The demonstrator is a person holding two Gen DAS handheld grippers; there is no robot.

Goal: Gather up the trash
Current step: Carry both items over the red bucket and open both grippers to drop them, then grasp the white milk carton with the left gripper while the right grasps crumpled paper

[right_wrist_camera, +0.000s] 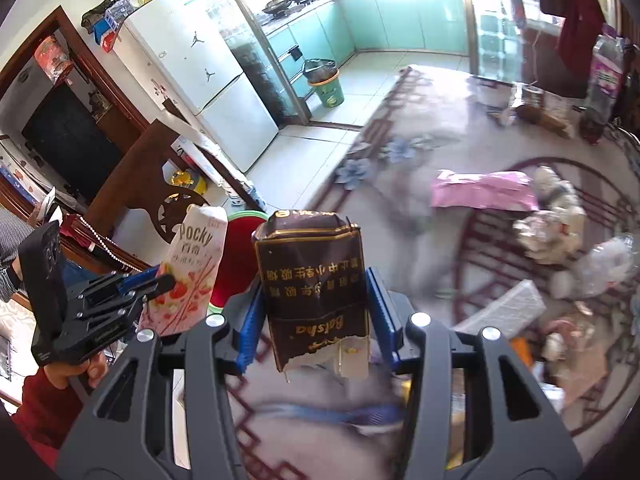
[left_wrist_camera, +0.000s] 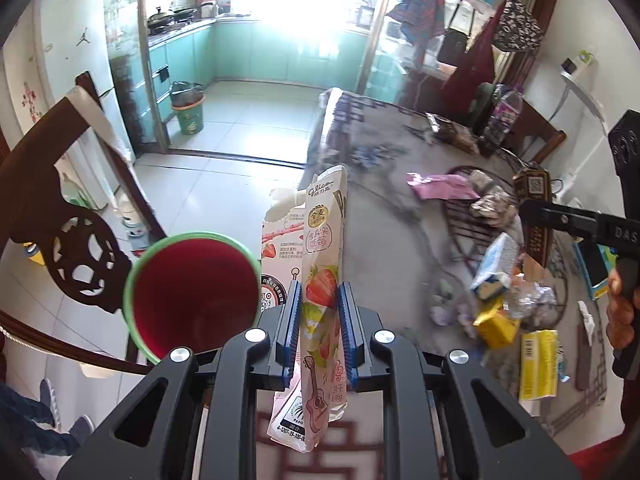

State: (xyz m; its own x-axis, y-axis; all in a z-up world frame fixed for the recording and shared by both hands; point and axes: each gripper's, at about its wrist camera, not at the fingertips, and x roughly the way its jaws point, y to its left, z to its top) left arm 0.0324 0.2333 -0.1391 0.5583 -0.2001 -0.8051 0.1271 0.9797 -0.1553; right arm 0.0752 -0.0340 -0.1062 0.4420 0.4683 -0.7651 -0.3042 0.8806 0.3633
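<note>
My left gripper is shut on a flattened pink strawberry Pocky box, which stands upright between its blue pads. Just left of it, beyond the table edge, is a red bin with a green rim. My right gripper is shut on a crumpled brown cigarette pack. In the right wrist view the left gripper holds the Pocky box at the left, with the red bin partly hidden behind both packs. The right gripper with its brown pack shows at the far right of the left wrist view.
More trash lies on the patterned table: a pink wrapper, crumpled paper, yellow boxes and a plastic bottle. A carved wooden chair stands left of the bin. A green bucket sits on the kitchen floor.
</note>
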